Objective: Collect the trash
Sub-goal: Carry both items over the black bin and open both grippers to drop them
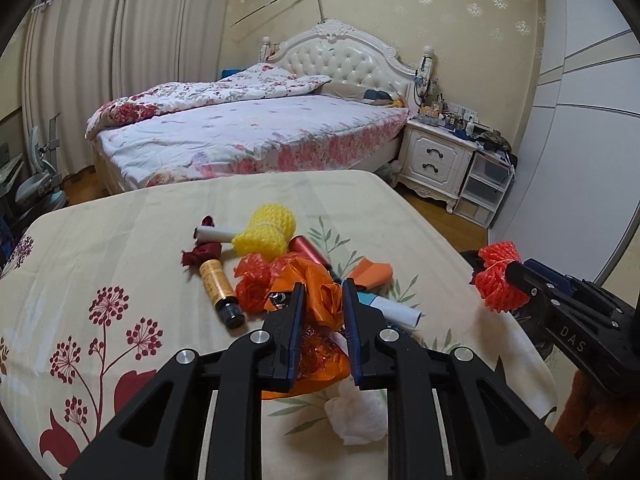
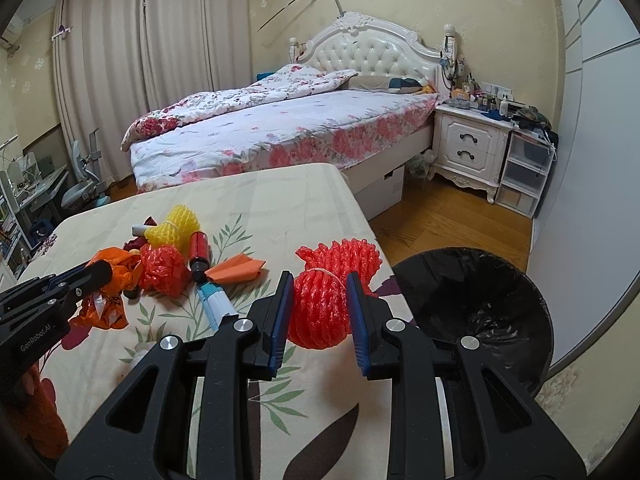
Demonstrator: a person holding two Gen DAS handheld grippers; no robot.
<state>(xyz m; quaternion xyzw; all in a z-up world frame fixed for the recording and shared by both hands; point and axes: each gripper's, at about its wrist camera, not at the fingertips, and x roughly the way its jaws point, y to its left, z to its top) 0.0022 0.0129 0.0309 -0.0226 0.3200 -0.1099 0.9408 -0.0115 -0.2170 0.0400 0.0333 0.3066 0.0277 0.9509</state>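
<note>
A crumpled orange plastic bag (image 1: pixel 320 320) is pinched between the pads of my left gripper (image 1: pixel 323 292), just above the pile of trash on the floral tablecloth (image 1: pixel 120 240). From the right wrist view the left gripper (image 2: pixel 100 272) is at the left, with the orange bag (image 2: pixel 108 304) hanging from it. My right gripper (image 2: pixel 319 280) is shut on a red foam net (image 2: pixel 328 304) over the table's right edge. A bin with a black liner (image 2: pixel 480 312) stands to its right.
On the cloth lie a yellow foam net (image 1: pixel 266 232), an amber bottle (image 1: pixel 218 284), a red spool (image 1: pixel 308 250), an orange paper plane (image 1: pixel 370 272), a white tube (image 1: pixel 214 234), a blue and white box (image 2: pixel 216 302) and white tissue (image 1: pixel 356 416). A bed (image 1: pixel 260 132) stands behind the table.
</note>
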